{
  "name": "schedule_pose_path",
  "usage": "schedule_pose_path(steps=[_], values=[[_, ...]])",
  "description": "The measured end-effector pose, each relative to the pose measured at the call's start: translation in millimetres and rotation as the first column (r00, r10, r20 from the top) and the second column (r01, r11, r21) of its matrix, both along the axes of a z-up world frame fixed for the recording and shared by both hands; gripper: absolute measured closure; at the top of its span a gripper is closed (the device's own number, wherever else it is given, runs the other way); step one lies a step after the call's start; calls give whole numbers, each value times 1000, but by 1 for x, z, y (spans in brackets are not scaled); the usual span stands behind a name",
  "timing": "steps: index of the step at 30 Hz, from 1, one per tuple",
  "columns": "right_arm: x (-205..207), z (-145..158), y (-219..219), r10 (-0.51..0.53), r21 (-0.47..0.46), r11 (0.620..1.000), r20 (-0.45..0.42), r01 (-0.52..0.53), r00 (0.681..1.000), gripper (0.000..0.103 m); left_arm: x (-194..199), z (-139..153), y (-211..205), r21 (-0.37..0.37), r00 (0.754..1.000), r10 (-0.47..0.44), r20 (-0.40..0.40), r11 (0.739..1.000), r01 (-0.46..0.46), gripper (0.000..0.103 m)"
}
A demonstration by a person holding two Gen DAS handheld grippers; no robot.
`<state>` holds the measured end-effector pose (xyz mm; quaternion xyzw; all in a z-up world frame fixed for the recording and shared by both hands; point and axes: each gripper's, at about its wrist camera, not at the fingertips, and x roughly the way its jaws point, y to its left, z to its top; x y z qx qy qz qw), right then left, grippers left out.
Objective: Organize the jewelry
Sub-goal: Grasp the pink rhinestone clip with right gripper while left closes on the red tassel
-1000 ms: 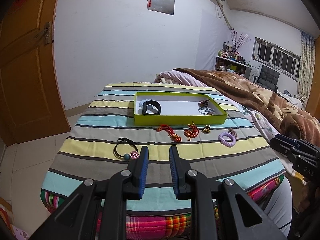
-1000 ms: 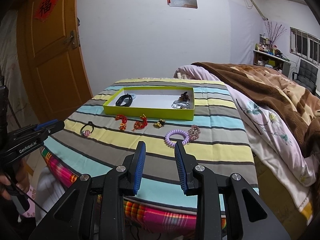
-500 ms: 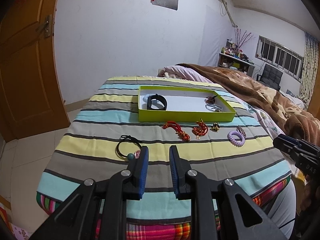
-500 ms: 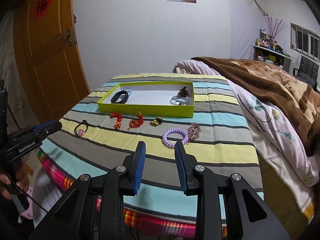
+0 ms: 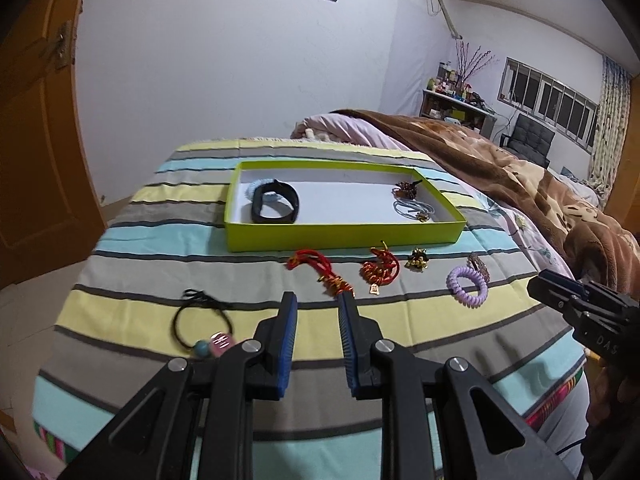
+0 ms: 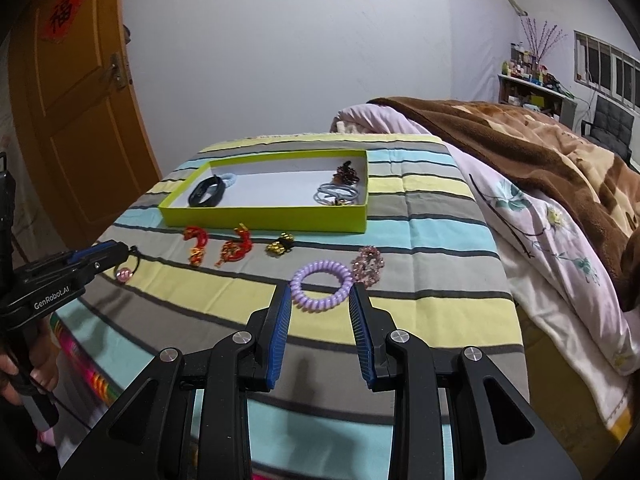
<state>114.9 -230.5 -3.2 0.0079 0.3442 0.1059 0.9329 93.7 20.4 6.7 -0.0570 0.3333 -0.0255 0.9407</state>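
Observation:
A lime-green tray [image 5: 340,236] [image 6: 264,216] on the striped table holds a black band [image 5: 276,202], a brown clip [image 6: 346,172] and pale hair ties [image 6: 336,196]. In front of it lie two red knot charms [image 5: 316,266] [image 5: 380,270], a gold charm [image 6: 280,245], a purple coil hair tie [image 6: 322,284], a pink beaded piece [image 6: 368,266] and a black hair tie with beads [image 5: 202,326]. My left gripper [image 5: 317,300] is open and empty, just short of a red charm. My right gripper [image 6: 320,290] is open and empty, its fingers either side of the purple coil, above it.
The striped cloth [image 5: 140,288] covers the table, whose front edge is near me. A bed with a brown blanket [image 6: 540,152] is at the right. An orange door [image 6: 72,112] is at the left. Each gripper shows in the other's view [image 6: 60,276] [image 5: 580,312].
Both grippers have moved forward over the table toward the jewelry. The right one now frames the purple coil; the left is close to a red charm. Both stay open.

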Motion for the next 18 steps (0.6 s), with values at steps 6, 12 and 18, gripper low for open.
schedule_pose_path(steps=[6,12,18], values=[[23,-10,-6,-20,3,1000,-24,20,1000,72,24,-8,-9,-1,1000,-16,-26,1000,16,81],[46,-22,-14,-46,26,999,-67,48,997,72,45,-17,-11,-6,999,-3,-53,1000,3,81],[65,-28,-17,-78,23,996,-98,81,992,72,62,-27,-11,-4,996,16,-91,1000,-16,81]])
